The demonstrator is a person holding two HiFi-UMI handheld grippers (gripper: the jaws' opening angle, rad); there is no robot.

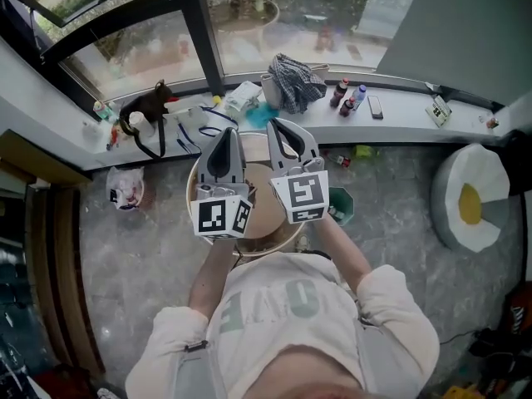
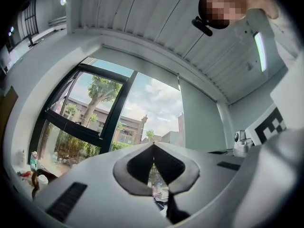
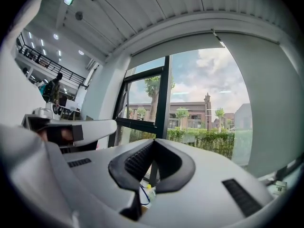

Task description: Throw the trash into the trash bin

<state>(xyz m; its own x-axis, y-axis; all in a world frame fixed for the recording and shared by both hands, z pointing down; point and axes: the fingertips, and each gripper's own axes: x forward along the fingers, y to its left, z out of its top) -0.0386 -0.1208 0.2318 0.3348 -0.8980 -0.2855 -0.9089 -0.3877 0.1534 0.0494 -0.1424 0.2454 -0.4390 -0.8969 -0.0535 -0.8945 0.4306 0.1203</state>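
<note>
In the head view I hold both grippers up side by side over a round wooden table (image 1: 264, 191), pointing towards the window. The left gripper (image 1: 226, 131) and the right gripper (image 1: 278, 123) both have their tips together. In the left gripper view the left gripper (image 2: 153, 146) is shut with nothing between its pads, against window and ceiling. The right gripper (image 3: 153, 141) is likewise shut and empty in its own view. A small green bin (image 1: 341, 206) stands on the floor just right of the table. No trash is in either gripper.
The windowsill (image 1: 399, 110) behind the table carries a plaid cloth (image 1: 295, 80), bottles (image 1: 347, 98), a phone (image 1: 376, 106), a dark toy animal (image 1: 148, 106) and small clutter. A white plastic bag (image 1: 125, 188) lies on the floor at left; an egg-shaped cushion (image 1: 471, 198) at right.
</note>
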